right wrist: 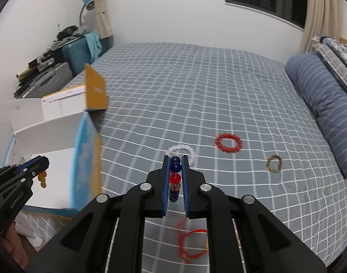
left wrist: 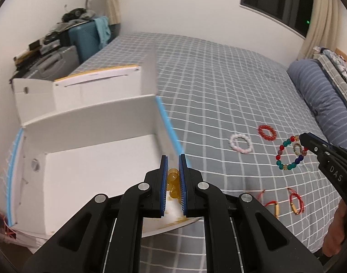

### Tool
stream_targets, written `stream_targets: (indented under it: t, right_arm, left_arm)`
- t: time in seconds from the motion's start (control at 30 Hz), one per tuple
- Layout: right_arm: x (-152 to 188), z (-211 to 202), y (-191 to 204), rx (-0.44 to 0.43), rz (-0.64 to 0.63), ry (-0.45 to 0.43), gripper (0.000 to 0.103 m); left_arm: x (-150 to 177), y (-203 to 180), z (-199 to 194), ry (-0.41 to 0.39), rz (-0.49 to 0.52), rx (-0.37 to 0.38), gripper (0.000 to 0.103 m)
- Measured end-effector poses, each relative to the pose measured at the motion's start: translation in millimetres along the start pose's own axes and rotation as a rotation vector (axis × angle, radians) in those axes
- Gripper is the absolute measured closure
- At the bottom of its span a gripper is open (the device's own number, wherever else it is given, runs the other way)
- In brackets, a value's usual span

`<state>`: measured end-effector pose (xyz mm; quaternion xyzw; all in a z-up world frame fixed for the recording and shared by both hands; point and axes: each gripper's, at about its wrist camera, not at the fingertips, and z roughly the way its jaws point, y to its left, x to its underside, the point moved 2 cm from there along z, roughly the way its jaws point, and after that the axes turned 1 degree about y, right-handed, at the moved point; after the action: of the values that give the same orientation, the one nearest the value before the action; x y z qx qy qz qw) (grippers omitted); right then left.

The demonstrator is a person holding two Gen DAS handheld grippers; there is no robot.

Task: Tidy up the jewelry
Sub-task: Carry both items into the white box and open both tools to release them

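Grid-patterned bed [left wrist: 219, 79] | lower left: white box [left wrist: 93, 163]; left gripper [left wrist: 173, 170] above it, fingers clenched on amber bead bracelet [left wrist: 173, 183] | centre: white bracelet [left wrist: 240, 143], red bracelet [left wrist: 267, 132] on bed | right gripper [right wrist: 175, 170] grasping multicolour bead bracelet [right wrist: 175, 178]

Red cord bracelet [right wrist: 189, 238] blurred; amber beads [left wrist: 173, 182] half-hidden between tongs.

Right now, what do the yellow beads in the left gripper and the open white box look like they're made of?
The yellow beads look like translucent amber-coloured glass or resin: light passes through them and they shine, though plastic is possible. They sit between the blue fingers of the left gripper. The white box looks like matte folded cardboard, with thin flat walls, creased flaps and a printed blue outside.
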<state>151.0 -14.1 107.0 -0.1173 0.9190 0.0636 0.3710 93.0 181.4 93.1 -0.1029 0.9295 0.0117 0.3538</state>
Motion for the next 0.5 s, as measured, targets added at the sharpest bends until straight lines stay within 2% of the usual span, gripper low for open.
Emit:
stream_targets:
  t: [0.27, 0.5]
  right_arm:
    - [-13.0, -14.3, 74.3, -0.089, -0.050, -0.038, 0.094]
    - [-11.3, -7.2, 138.0, -0.158, -0.115, -0.031, 0.094]
  left_arm:
    - [2.5, 56.8, -17.0, -0.008, -0.050, -0.063, 0.094]
    - [8.7, 101.3, -21.7, -0.001, -0.096, -0.123, 0.094]
